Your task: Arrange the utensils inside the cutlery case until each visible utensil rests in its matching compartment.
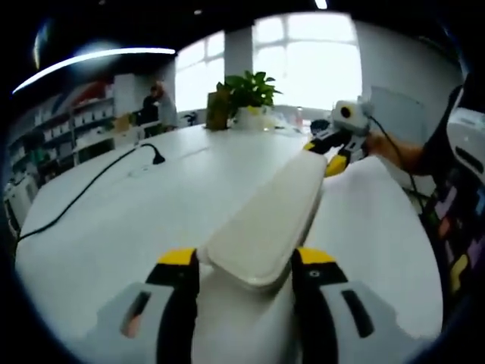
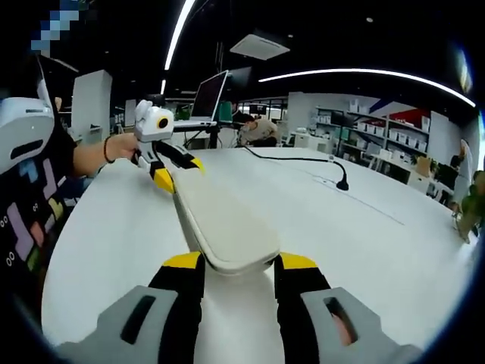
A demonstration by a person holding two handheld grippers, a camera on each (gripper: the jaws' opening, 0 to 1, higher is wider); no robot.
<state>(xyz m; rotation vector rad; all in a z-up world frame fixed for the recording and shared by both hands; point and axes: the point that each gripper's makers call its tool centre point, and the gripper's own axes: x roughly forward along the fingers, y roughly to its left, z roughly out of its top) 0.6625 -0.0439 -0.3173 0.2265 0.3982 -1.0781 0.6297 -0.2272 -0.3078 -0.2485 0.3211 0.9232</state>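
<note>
Table [image 1: 136, 220] surface, white and broad, is spread across both views. A long, pale cutlery case [image 1: 269, 220] with its lid shut is seen running from the lower centre toward the upper right of the left gripper view, and toward the upper left of the right gripper view. One end is clamped between the yellow-tipped jaws of the left gripper [image 1: 246, 262]; the other end is clamped by the right gripper [image 2: 231, 265]. The case is probably lifted off the table, though this is hard to judge. A black cable [image 1: 83, 193] is laid at the left, a potted plant [image 1: 250, 95] at top centre.
</note>
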